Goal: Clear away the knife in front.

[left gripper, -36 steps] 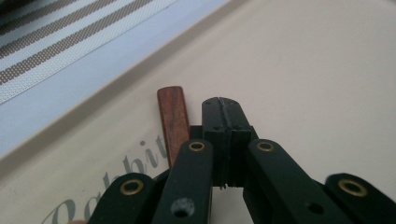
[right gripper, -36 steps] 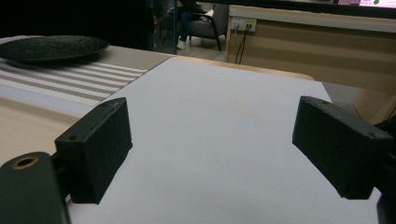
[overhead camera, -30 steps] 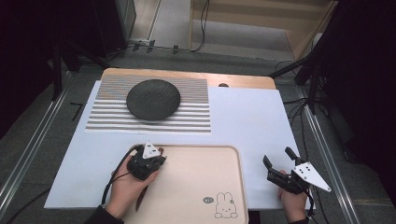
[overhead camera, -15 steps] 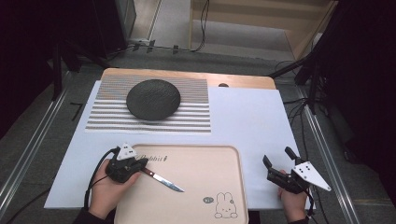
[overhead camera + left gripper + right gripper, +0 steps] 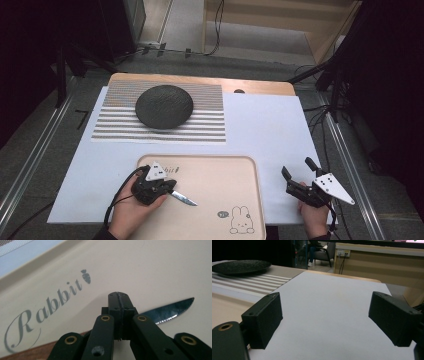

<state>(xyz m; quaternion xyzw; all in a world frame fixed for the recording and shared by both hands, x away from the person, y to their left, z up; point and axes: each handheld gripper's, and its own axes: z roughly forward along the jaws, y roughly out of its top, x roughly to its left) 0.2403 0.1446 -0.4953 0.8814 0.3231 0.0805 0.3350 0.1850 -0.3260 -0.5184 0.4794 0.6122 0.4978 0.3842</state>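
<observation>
Apparently the left gripper, jaws pressed together, holds or has just set a knife on the beige tray. Next, carrying it likely needs height. The right gripper waits, jaws apart.

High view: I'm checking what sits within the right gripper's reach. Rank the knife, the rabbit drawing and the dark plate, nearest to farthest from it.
From the right gripper:
1. Rabbit drawing, on the tray's near right corner.
2. Knife, held across the tray at the left gripper.
3. Dark plate, far left on the striped mat.
</observation>
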